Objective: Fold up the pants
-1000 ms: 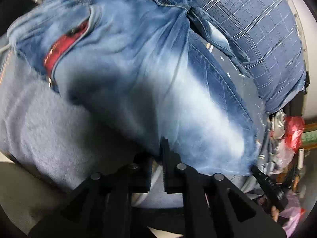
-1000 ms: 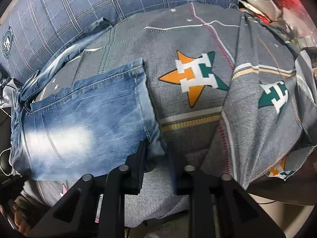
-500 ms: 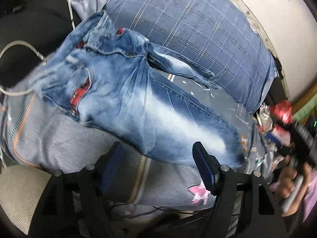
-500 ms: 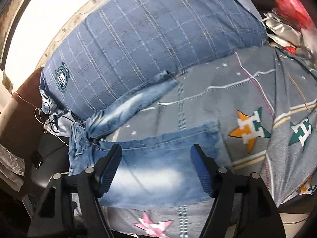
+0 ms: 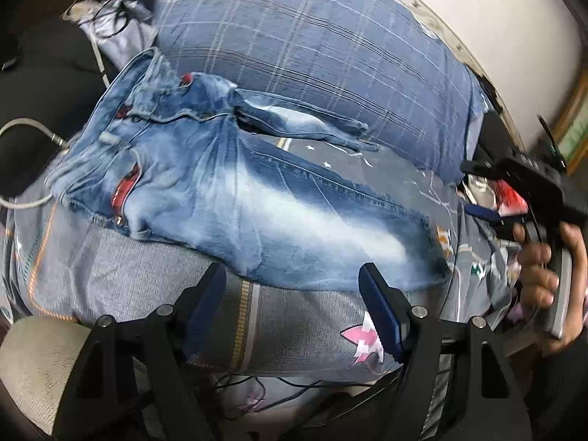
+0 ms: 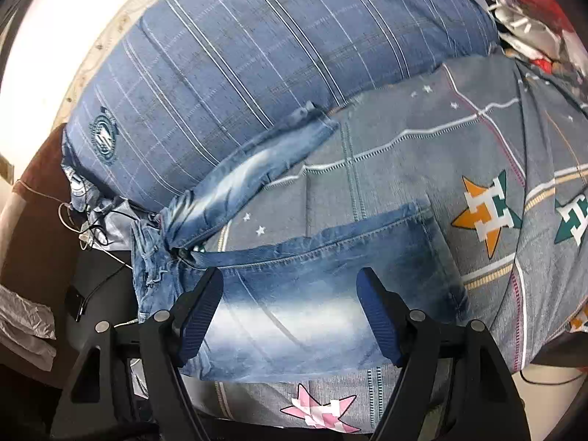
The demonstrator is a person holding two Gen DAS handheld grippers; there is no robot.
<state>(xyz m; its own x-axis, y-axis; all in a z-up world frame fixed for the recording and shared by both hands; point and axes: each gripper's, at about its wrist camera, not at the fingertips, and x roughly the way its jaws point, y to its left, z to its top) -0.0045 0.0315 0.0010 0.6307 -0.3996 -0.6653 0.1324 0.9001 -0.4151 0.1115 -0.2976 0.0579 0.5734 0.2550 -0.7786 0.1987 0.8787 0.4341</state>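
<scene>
Faded blue jeans (image 5: 235, 198) lie on a grey bed cover (image 5: 294, 316), waistband at the left, near leg folded back so its fold edge is at the right. The far leg (image 6: 257, 169) runs up against a blue plaid pillow. My left gripper (image 5: 294, 294) is open and empty, held back above the jeans' near edge. My right gripper (image 6: 290, 305) is open and empty, above the folded leg (image 6: 330, 294). The right gripper with the hand on it also shows at the right of the left wrist view (image 5: 533, 191).
A large blue plaid pillow (image 6: 257, 55) lies behind the jeans. The grey cover has star prints (image 6: 485, 213). Cables (image 5: 25, 136) and a dark chair are at the left. Red and silver clutter (image 6: 533, 18) is at the far right. The bed's front edge is just below the grippers.
Both grippers let go of the jeans, opened and pulled back and up. The jeans now lie flat with the near leg folded over.
</scene>
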